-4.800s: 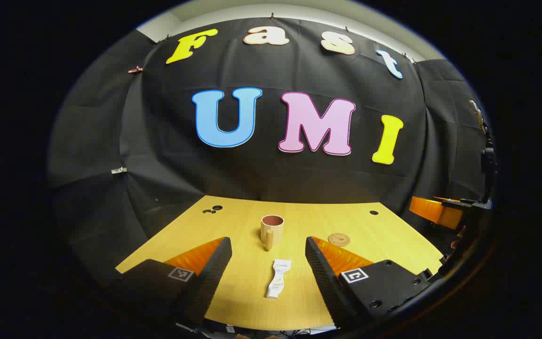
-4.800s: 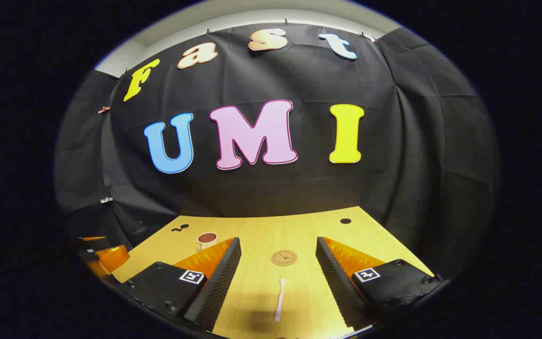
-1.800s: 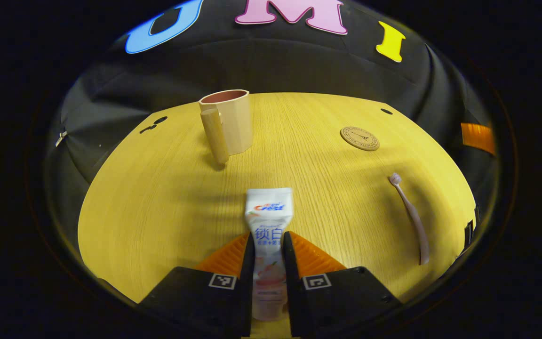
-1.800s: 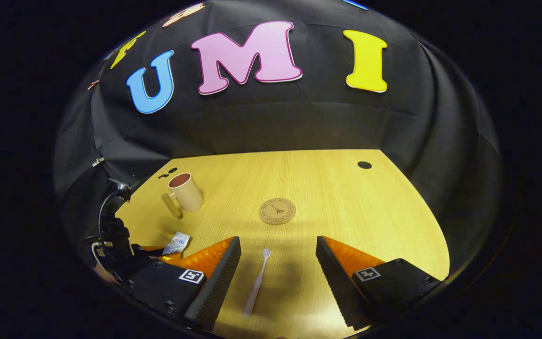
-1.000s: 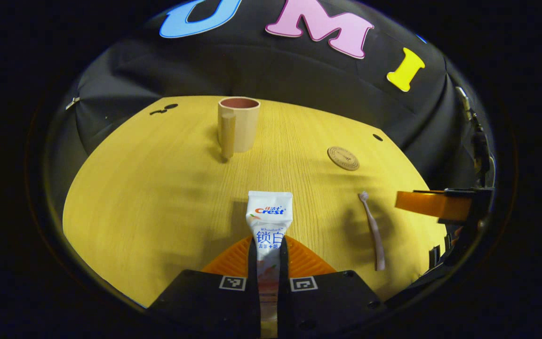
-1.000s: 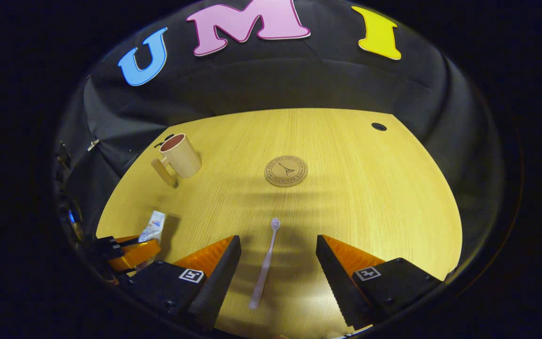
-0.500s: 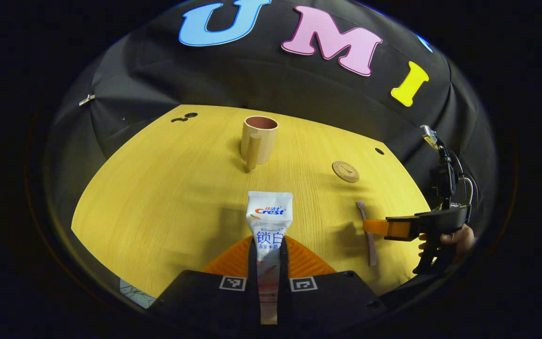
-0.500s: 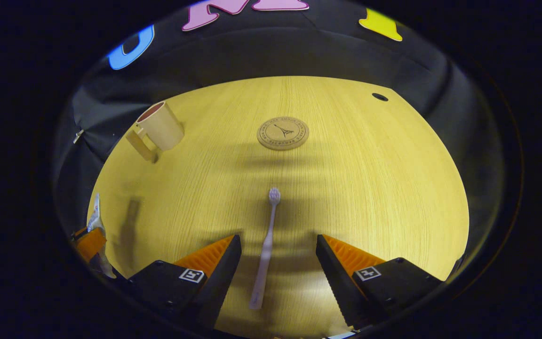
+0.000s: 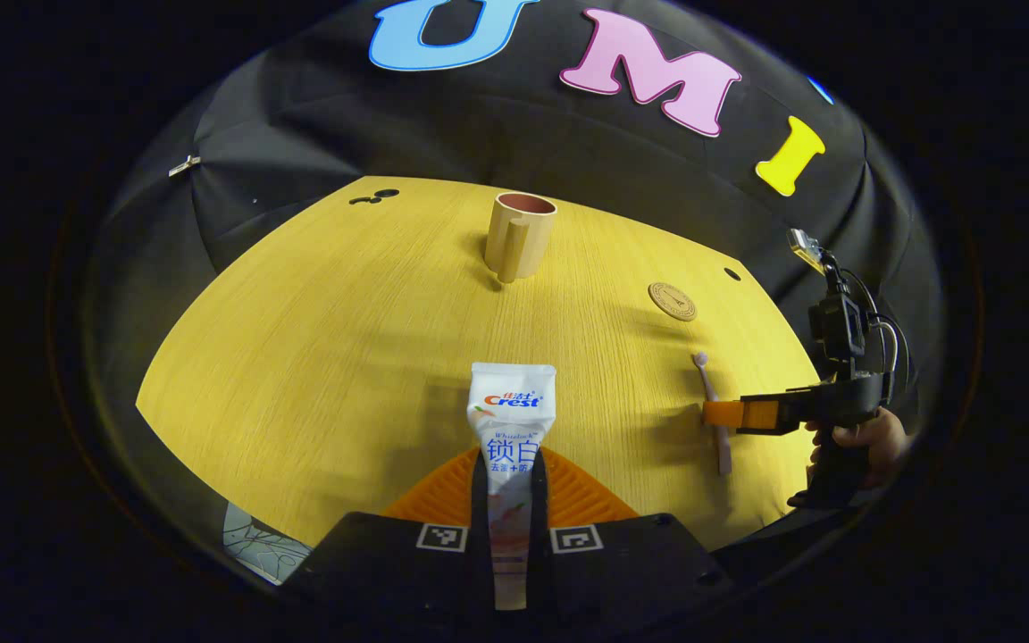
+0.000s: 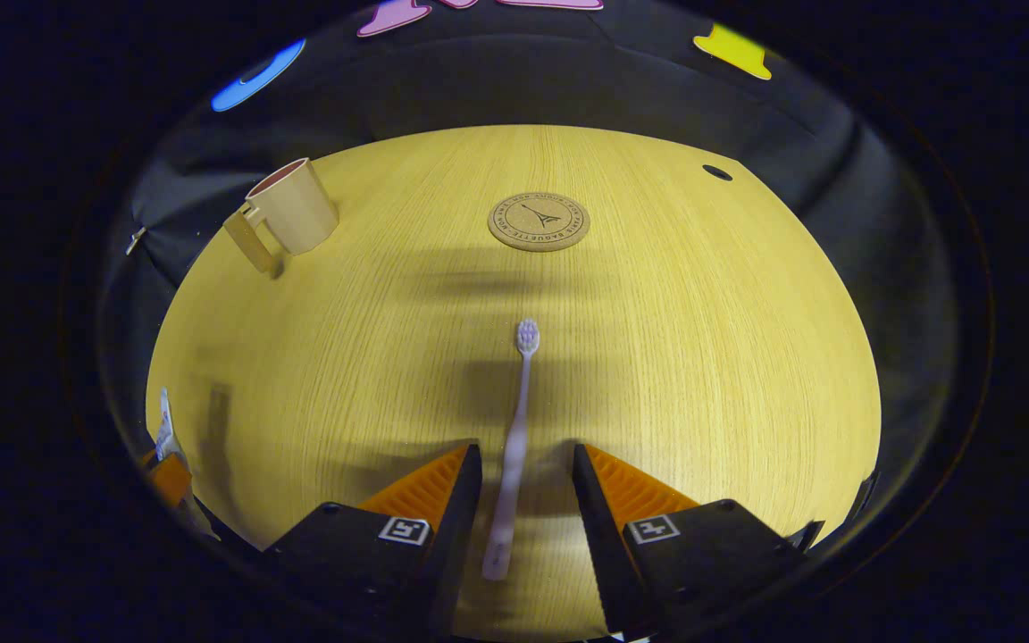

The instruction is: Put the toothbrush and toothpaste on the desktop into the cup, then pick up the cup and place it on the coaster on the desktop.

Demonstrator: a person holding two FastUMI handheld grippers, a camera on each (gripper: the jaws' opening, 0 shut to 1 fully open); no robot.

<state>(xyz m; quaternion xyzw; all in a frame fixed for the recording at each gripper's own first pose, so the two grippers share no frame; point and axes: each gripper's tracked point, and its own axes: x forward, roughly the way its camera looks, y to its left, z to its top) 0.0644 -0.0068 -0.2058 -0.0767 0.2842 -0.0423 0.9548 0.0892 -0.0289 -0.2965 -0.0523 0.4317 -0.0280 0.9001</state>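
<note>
My left gripper is shut on a white toothpaste tube, held a little above the yellow desktop, which carries its shadow. Straight ahead the beige cup stands upright, handle toward me. The round cork coaster lies to its right. In the right gripper view, the pale toothbrush lies flat on the desktop, head pointing at the coaster. My right gripper is open, its fingers close on either side of the handle with gaps left. The cup stands far left.
The right gripper, held by a hand, hovers over the toothbrush. Small cable holes sit near the desktop's far edge. The left gripper shows at the desktop's near left edge.
The right gripper's fingers have narrowed around the toothbrush handle and dropped closer to the desktop. The left gripper keeps the toothpaste and has shifted, so the cup looks farther off.
</note>
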